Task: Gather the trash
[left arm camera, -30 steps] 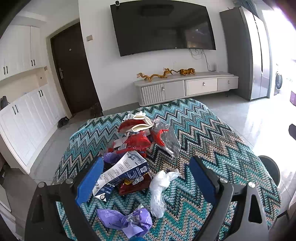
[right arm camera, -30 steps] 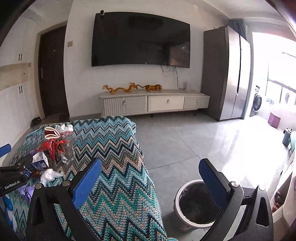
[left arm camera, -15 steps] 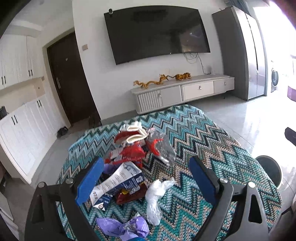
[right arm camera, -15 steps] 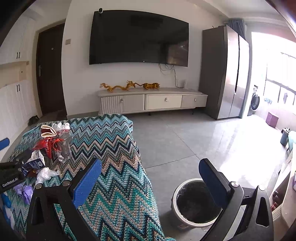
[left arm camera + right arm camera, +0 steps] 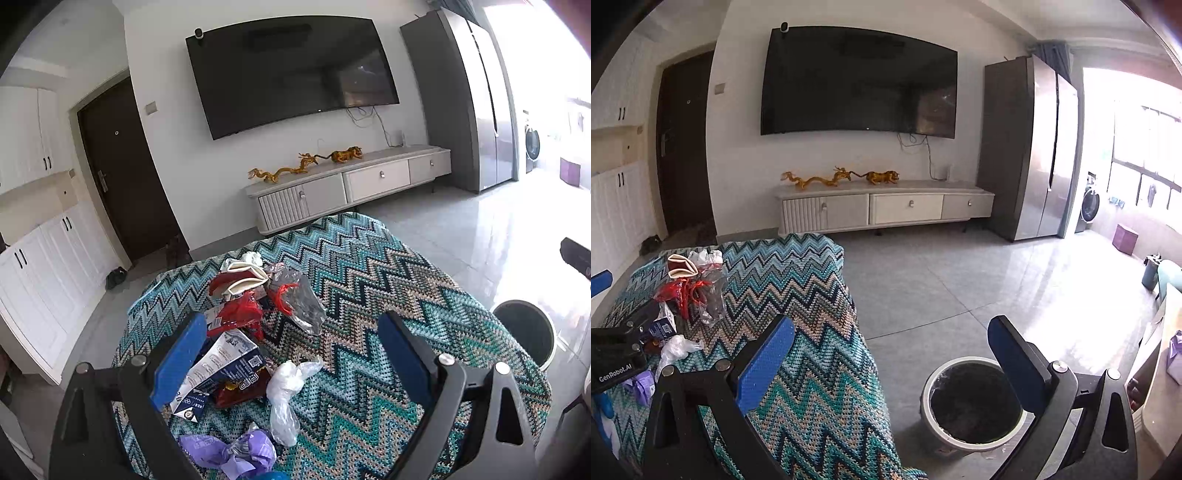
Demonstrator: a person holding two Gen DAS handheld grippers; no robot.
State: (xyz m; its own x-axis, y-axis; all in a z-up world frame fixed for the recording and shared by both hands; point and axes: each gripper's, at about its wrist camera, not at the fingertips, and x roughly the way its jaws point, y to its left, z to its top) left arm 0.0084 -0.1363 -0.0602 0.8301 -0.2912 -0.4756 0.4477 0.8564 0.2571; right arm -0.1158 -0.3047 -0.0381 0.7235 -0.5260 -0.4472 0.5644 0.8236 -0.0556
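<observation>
- Ahead, trash heap [image 5: 255, 332] lies on my zigzag-cloth table [image 5: 406, 295]; bin [image 5: 971, 402] stands on the floor to its right.
- Left gripper [image 5: 291, 354], jaws wide and empty, hovers nearer the heap.
- Right gripper [image 5: 890, 362], also wide and empty, sits by the bin.
- White plastic wad [image 5: 288, 391] lies between left fingers, long axis pointing away.

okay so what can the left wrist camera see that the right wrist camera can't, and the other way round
Only the left wrist view shows the crumpled purple wrapper in full and the milk carton's printed face. Only the right wrist view shows the window, the purple stool and the left gripper's labelled body. Both show the zigzag cloth, the trash pile, the bin, the TV and open grippers, left and right.
</observation>
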